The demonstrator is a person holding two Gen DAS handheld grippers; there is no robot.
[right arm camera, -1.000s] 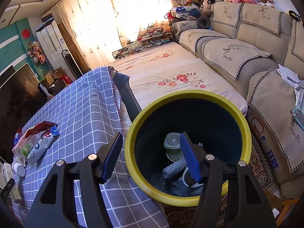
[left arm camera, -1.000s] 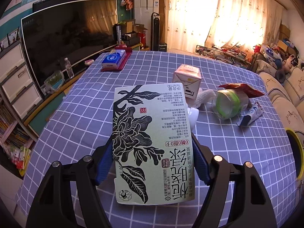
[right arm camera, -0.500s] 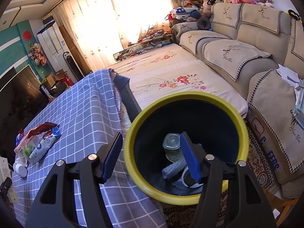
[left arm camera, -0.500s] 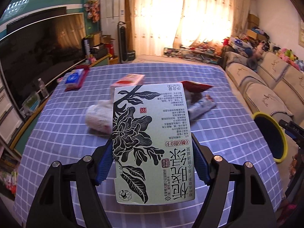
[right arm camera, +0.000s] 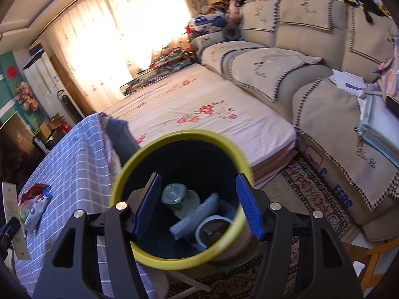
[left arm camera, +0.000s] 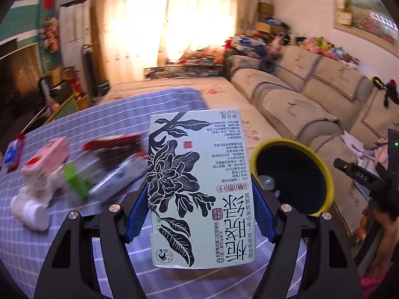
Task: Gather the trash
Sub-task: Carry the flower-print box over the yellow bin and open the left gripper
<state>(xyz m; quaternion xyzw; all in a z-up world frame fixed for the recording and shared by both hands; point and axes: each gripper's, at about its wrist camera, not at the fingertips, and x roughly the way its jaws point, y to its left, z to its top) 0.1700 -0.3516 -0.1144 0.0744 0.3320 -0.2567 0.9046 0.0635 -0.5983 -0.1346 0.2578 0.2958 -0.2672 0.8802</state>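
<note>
The carton is sitting clenched between the blue pads of the left tongs, standing upright over the worktop and filling the middle of the left view. The bin is showing at 3 o'clock of the carton, just past the worktop's edge, its yellow rim facing the camera. Only this view is showing the carton's printed face, along with blurred trash at 9 o'clock: a pink box, a red wrapper, a tube and a white cap. The right tongs' black body is appearing at the far right edge.

The right view is looking down into the bin, which the carton is blocking in the left view; a jar, a grey roll and a white ring are lying inside. The right tongs are hanging released above the bin's mouth, grasping nothing. The worktop is lying at 9 o'clock, a bed at 12, a sofa at 2, and a rug at 4.
</note>
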